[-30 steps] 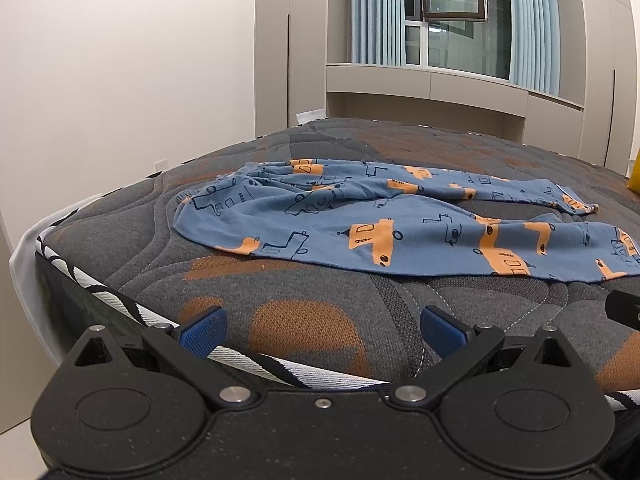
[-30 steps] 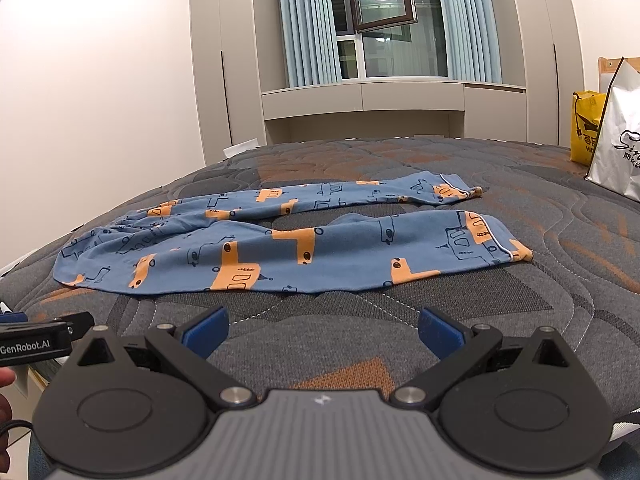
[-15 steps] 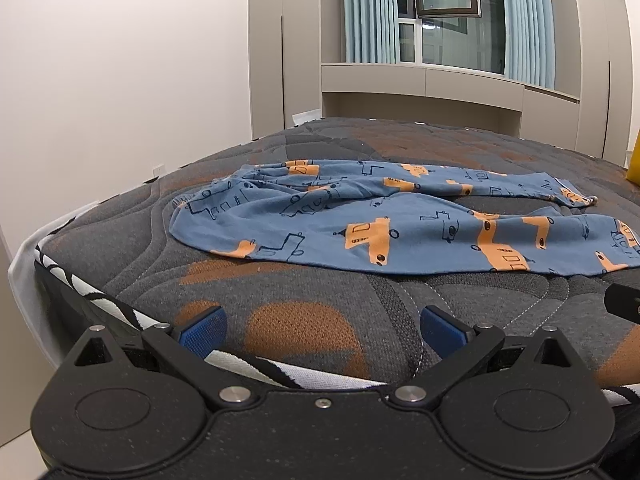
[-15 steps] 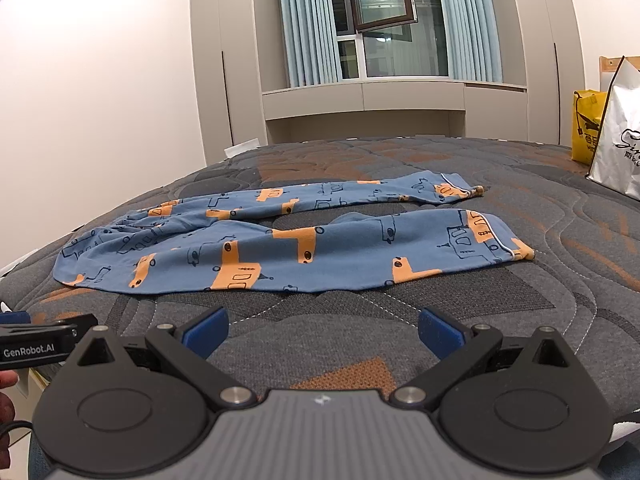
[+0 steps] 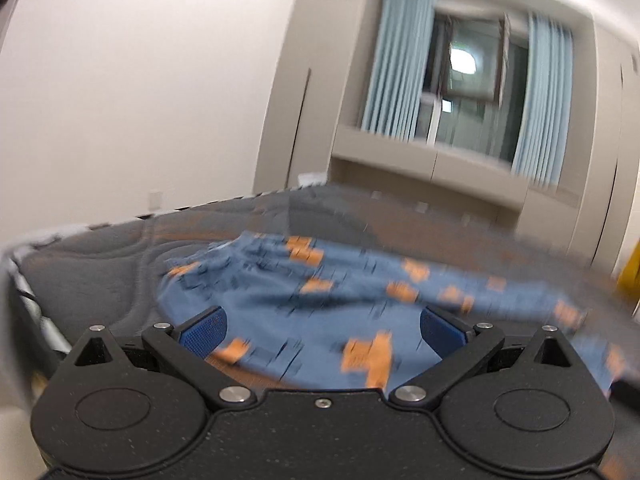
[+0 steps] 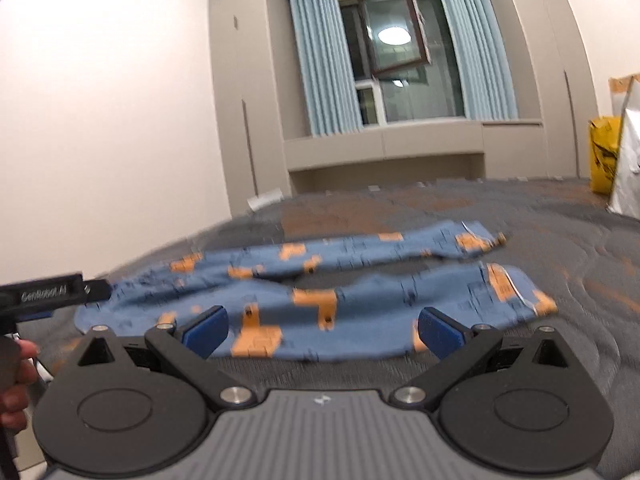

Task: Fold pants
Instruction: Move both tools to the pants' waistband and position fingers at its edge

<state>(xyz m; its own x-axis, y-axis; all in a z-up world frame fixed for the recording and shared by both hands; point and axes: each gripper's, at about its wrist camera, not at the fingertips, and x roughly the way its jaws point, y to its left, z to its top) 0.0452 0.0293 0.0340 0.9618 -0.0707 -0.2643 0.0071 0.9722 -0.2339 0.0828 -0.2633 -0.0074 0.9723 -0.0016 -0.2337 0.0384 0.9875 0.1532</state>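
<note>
Both grippers, left [image 5: 320, 330] and right [image 6: 320, 330], hover level over the pants [image 6: 320, 292], fingers spread wide.

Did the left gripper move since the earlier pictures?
Yes. The open left gripper advanced toward the blue orange-printed cotton pants on the grey quilted mattress; its fingers now frame cloth.

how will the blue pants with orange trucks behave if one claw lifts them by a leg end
The blue cotton-looking pants with orange prints lie thin and rumpled on the dark grey quilted mattress, so they will probably hang limp. They look light. The far end would likely drag, not slide cleanly.
</note>
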